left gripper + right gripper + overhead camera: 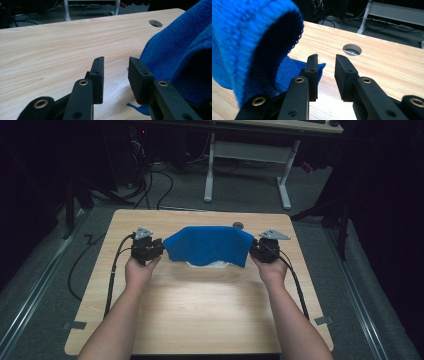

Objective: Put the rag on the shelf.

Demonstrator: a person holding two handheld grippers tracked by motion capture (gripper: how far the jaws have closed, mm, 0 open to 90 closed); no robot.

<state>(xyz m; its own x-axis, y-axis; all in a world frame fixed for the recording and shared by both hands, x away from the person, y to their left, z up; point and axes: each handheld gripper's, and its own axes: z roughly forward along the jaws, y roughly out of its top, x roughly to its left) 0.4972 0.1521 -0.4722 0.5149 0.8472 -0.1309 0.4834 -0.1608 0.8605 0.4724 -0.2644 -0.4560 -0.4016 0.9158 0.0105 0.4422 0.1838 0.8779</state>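
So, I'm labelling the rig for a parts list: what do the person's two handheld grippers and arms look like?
Both the left gripper and right gripper are black, each topped by a grey three-cornered plate and trailing a black cable. Their jaws are flat rectangular black pads on linkages with brass-coloured rivets. The forearms are bare, with no sleeves.

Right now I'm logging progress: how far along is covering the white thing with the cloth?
Done: the blue cloth drapes over the white object, whose front edge peeks out. In hand: nothing; the left gripper and right gripper stand open beside the cloth. Left: probably only drawing back.
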